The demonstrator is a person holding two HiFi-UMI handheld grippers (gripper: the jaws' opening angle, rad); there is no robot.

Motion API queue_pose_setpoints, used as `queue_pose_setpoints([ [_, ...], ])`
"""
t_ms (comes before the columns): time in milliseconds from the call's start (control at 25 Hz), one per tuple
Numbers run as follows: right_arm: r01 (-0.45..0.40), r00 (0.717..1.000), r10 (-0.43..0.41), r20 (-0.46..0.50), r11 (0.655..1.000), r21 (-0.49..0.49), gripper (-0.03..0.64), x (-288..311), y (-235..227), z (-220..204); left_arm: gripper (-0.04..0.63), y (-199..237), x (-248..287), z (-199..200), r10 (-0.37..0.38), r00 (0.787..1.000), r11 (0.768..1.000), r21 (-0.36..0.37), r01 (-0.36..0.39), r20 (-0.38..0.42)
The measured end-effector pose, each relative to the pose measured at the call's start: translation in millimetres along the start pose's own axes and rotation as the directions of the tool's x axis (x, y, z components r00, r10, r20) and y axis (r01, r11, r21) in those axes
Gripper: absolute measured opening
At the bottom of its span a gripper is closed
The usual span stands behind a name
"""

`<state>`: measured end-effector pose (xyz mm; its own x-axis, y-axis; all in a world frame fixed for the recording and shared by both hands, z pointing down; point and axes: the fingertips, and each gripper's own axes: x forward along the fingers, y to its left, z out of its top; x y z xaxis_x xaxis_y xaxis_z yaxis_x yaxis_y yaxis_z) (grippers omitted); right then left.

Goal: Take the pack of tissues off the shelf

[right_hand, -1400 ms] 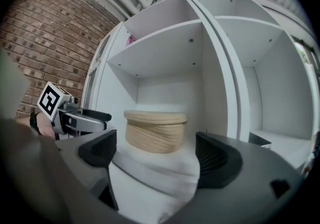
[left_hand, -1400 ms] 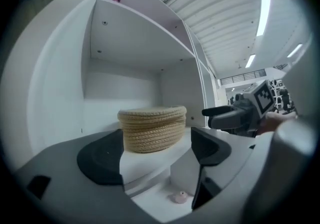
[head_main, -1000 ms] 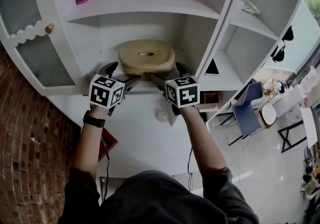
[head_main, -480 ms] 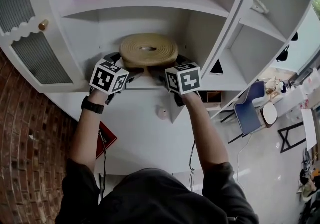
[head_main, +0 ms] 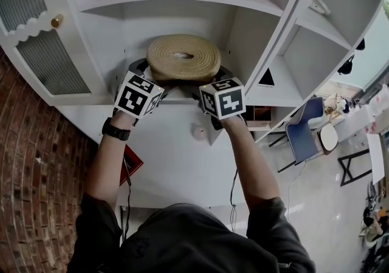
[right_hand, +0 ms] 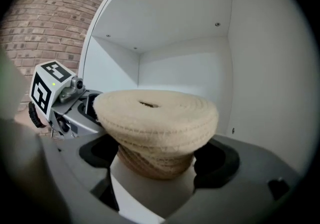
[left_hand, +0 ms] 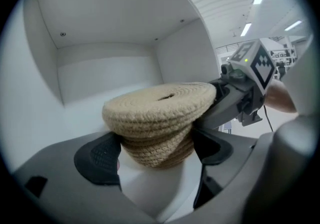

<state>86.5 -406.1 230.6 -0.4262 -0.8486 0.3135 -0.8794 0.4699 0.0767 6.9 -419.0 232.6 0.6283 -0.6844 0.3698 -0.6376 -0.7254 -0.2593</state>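
Rope, coiled and stitched into a round tissue holder (head_main: 184, 59), is what the task's pack of tissues looks like: a wide flat lid with a dark slot in the middle, over a narrower body that tapers toward its foot. No tissue shows through the slot. The holder stands on the white shelf (right_hand: 150, 193) in the open middle compartment, toward its near edge and well clear of the back wall.

The left gripper (left_hand: 156, 150) comes at it from the near left and the right gripper (right_hand: 157, 160) from the near right. Each has its jaws set wide around the lower body, under the overhang of the lid. In both gripper views the dark pads (left_hand: 100, 155) look to press against the rope on either side, so each gripper appears to be clamped on the body.

The holder is probably light, since it is rope and paper. Its wall is likely soft enough to give under a squeeze, but rough enough for the pads not to slip. The lid seems to be a separate piece and could lift off or tip, so the body below it is the sounder place to hold. The taper could let the holder slide down through a loose grip, though the lid's rim would catch on the jaws. Keeping both grippers level should stop it tilting as it clears the shelf.
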Motion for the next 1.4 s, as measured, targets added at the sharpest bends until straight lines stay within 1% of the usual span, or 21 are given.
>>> queue_pose_setpoints([
  [160, 0.012, 0.999, -0.012, 0.036, 1.0, -0.014, 0.474, -16.4, 10.9, 3.2, 0.445, -8.3, -18.7, 3.3, 0.012, 0.999, 1.0, 0.0, -0.012, 0.032],
  [440, 0.002, 0.997, 0.002, 0.071, 0.999, -0.054, 0.468, -57.4, 42.5, 1.3, 0.445, -36.8, -62.5, -0.7, 0.034, 0.995, 0.999, -0.04, -0.03, 0.092],
  [760, -0.009, 0.994, 0.021, 0.108, 0.994, -0.107, 0.466, -104.5, 89.1, -14.3, 0.446, -77.9, -115.4, -21.8, 0.067, 0.987, 0.993, -0.102, -0.052, 0.144],
  [880, -0.018, 0.992, 0.033, 0.122, 0.992, -0.125, 0.466, -116.0, 104.3, -22.6, 0.446, -90.0, -131.5, -31.3, 0.091, 0.983, 0.992, -0.105, -0.075, 0.158],
  [1120, -0.022, 0.988, 0.044, 0.146, 0.989, -0.144, 0.466, -127.1, 124.3, -56.6, 0.446, -114.1, -143.6, -61.0, 0.119, 0.978, 0.991, -0.087, -0.105, 0.173],
  [1280, -0.019, 0.987, 0.048, 0.154, 0.983, -0.185, 0.466, -127.4, 132.6, -83.6, 0.446, -127.8, -140.7, -87.4, 0.122, 0.976, 0.99, -0.093, -0.107, 0.178],
  [1400, -0.026, 0.988, 0.053, 0.147, 0.983, -0.18, 0.466, -122.2, 136.0, -110.1, 0.446, -137.3, -134.0, -110.6, 0.13, 0.976, 0.989, -0.091, -0.116, 0.173],
])
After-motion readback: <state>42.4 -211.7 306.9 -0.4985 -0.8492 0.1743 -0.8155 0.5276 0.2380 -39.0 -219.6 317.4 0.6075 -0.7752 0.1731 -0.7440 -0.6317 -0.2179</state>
